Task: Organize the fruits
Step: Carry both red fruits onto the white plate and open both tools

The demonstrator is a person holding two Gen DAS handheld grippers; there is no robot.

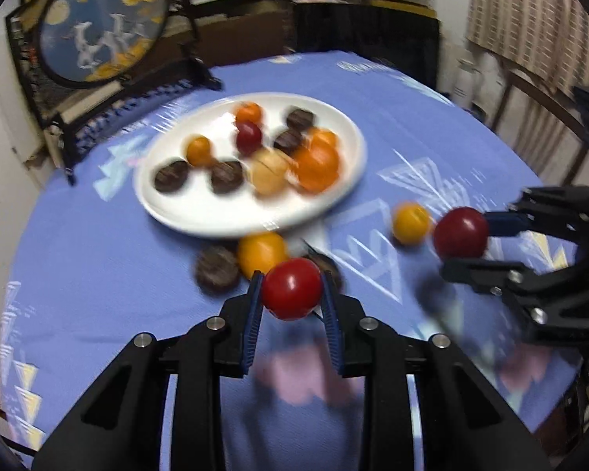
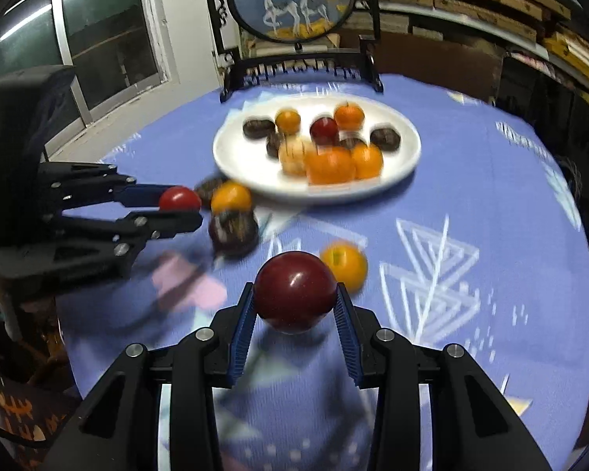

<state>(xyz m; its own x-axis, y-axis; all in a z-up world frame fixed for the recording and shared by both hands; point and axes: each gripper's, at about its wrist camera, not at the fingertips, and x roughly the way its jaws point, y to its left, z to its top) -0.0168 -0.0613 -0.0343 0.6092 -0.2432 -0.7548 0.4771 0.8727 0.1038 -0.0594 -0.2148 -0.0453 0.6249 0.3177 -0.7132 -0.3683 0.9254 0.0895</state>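
Note:
My left gripper (image 1: 292, 294) is shut on a bright red fruit (image 1: 291, 287) and holds it above the blue cloth, just short of the white plate (image 1: 200, 219). It also shows in the right wrist view (image 2: 178, 208). My right gripper (image 2: 294, 306) is shut on a dark red fruit (image 2: 294, 290); it appears at the right of the left wrist view (image 1: 461, 245). The plate (image 2: 239, 165) holds several orange, red, pale and dark brown fruits. An orange fruit (image 1: 261, 253) and dark fruits (image 1: 216, 267) lie on the cloth in front of the plate.
A loose yellow-orange fruit (image 2: 343, 265) lies on the cloth beside the right gripper. A round painted screen on a black stand (image 2: 290, 0) stands at the table's far edge. The blue patterned tablecloth (image 2: 491, 235) covers a round table.

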